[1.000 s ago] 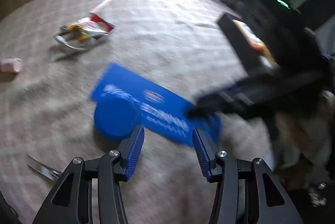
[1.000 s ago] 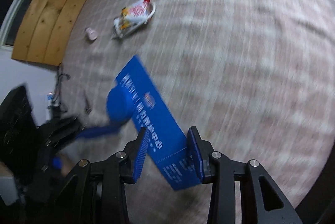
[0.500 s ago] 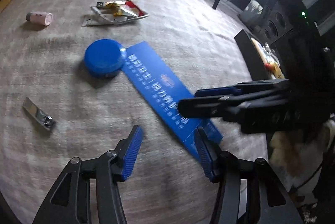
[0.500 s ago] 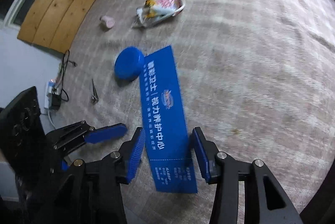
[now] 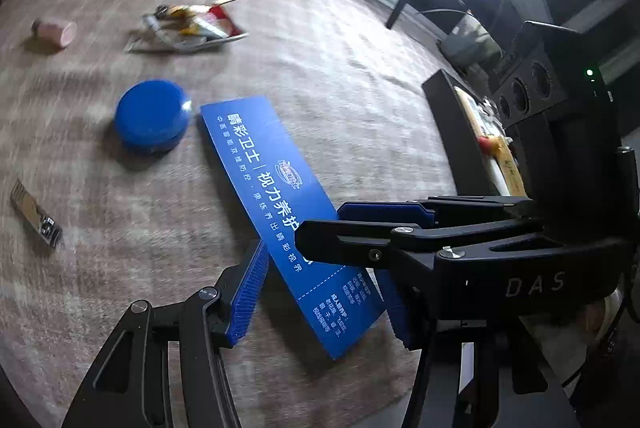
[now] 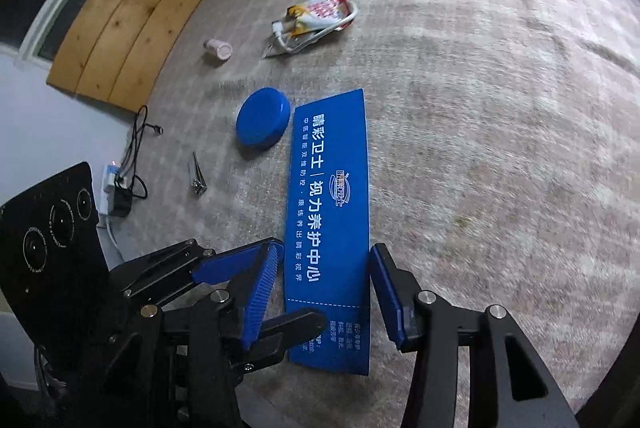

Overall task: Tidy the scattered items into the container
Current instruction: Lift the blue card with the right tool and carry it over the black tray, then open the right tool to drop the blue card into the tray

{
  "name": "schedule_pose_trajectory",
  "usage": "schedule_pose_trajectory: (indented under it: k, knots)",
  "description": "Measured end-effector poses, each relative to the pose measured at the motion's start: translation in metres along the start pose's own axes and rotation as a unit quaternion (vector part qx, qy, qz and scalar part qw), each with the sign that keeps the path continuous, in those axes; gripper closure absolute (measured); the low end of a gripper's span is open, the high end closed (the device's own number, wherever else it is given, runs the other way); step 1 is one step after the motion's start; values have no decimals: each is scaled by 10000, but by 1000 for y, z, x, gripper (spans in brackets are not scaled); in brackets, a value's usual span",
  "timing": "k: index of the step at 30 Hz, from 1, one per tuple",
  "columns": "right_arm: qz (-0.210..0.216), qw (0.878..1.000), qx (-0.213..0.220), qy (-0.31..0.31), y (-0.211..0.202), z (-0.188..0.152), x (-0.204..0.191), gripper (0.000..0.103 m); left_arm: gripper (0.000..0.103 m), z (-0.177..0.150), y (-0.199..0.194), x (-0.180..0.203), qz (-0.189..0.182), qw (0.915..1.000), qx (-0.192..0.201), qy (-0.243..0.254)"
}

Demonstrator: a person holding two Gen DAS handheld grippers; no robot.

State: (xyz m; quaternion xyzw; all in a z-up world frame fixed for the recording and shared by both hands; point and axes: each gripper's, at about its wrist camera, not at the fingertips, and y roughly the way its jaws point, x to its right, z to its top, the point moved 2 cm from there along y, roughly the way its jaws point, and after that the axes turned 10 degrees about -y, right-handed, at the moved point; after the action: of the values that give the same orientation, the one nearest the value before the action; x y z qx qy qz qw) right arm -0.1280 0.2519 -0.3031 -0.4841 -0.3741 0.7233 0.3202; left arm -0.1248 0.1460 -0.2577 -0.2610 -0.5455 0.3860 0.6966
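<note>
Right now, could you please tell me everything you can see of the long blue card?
The long blue card is a flat, stiff-looking strip printed with white characters, a small logo and a dashed line near its close end. It lies flat on the checked cloth, its far corner beside the round blue lid. Both opening grippers straddle its near end; contact is unclear.

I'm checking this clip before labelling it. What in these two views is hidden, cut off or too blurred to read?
- Container, left wrist view: the right gripper covers most of its contents; absent from the right wrist view.
- Blue card, right wrist view: left gripper's fingers hide its near corner.
- Snack wrapper, left wrist view: print too blurred to read.
</note>
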Motion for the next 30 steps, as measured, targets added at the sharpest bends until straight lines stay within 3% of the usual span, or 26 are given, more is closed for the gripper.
schedule_pose_trajectory:
  k: [7,15,23,30]
  knots:
    - [-137,9989,428,132,-41,-6,14,58,45,9,-2,53,-56,9985,52,537]
    - [-420,9923,1034,545,-115,-25,50,58,45,21,15,141,-444,9906,-83,1292]
    - [-848,9766,1595,1171,-198,-65,104,58,45,22,48,243,-967,9739,-394,2017]
    - [-1348,9577,1958,1622,-265,-101,154,58,45,17,86,337,-1315,9524,-641,2675]
